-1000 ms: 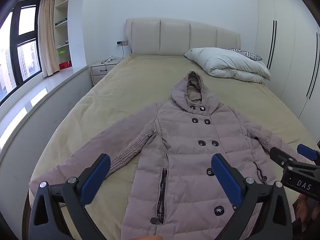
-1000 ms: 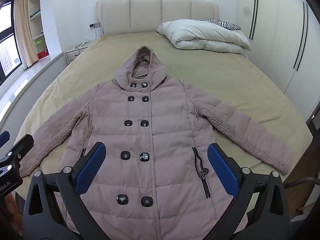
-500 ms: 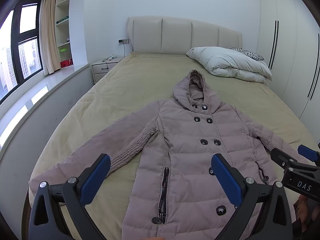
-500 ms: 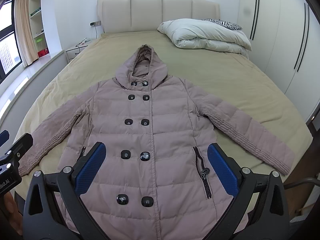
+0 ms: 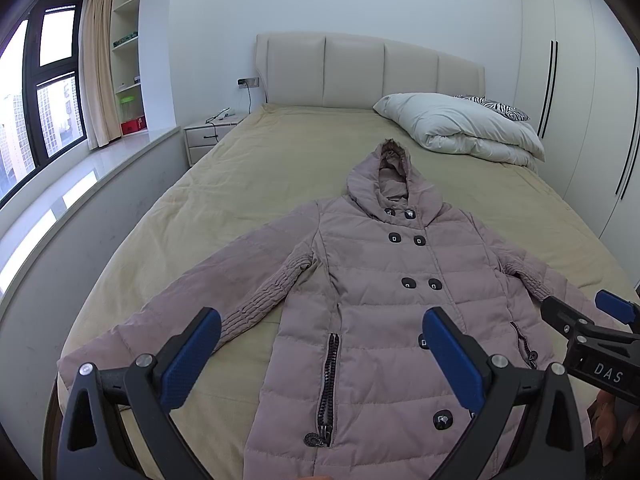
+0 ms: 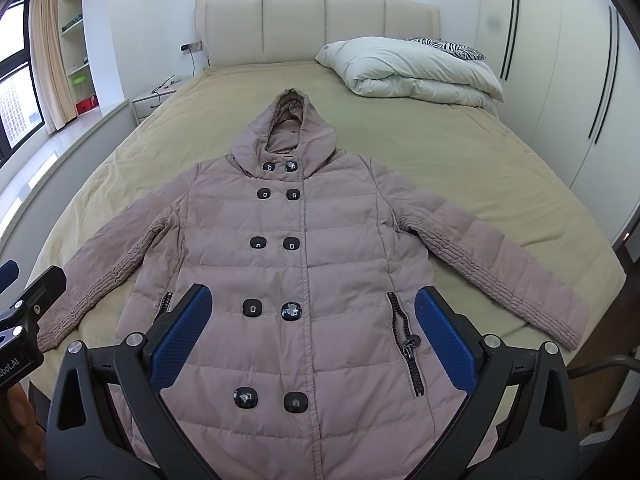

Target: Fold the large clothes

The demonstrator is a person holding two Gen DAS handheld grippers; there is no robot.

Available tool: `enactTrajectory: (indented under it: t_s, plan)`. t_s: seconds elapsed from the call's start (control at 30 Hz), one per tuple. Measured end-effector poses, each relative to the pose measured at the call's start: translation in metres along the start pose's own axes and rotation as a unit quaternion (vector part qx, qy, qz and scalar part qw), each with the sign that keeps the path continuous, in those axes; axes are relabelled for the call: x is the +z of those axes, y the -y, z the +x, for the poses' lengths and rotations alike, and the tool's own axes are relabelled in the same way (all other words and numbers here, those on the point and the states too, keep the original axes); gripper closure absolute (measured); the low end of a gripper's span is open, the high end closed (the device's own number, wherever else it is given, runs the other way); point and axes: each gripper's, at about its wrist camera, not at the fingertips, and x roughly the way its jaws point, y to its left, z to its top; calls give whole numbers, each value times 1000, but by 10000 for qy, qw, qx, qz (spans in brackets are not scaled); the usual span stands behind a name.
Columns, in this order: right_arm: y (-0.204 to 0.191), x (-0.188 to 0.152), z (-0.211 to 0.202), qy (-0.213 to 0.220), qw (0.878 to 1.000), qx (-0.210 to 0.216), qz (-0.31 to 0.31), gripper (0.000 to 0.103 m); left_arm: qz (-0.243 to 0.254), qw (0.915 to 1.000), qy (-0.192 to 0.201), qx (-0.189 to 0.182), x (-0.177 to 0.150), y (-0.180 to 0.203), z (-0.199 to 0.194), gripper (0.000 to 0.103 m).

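Both the left gripper (image 5: 320,344) and right gripper (image 6: 312,324) hover released above a coat (image 6: 304,264) (soft, bulky, probably light); its sleeve cuffs look easiest to pinch.

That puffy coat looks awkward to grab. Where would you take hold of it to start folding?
Probably a sleeve cuff. The coat lies flat, front up, with both sleeves spread outward. The right sleeve's cuff is a thin free end on the bed, so the open right tool could come from the outer side and pinch it. The left tool could mirror that at the other cuff.
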Motion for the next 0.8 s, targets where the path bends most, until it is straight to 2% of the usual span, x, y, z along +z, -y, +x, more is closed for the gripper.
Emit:
enactTrajectory:
  t_s: [0.8]
  plan:
    - [-6,-6,3,-19,10000,10,-26,0,-11,10000,-17,9,-2,0,2,0]
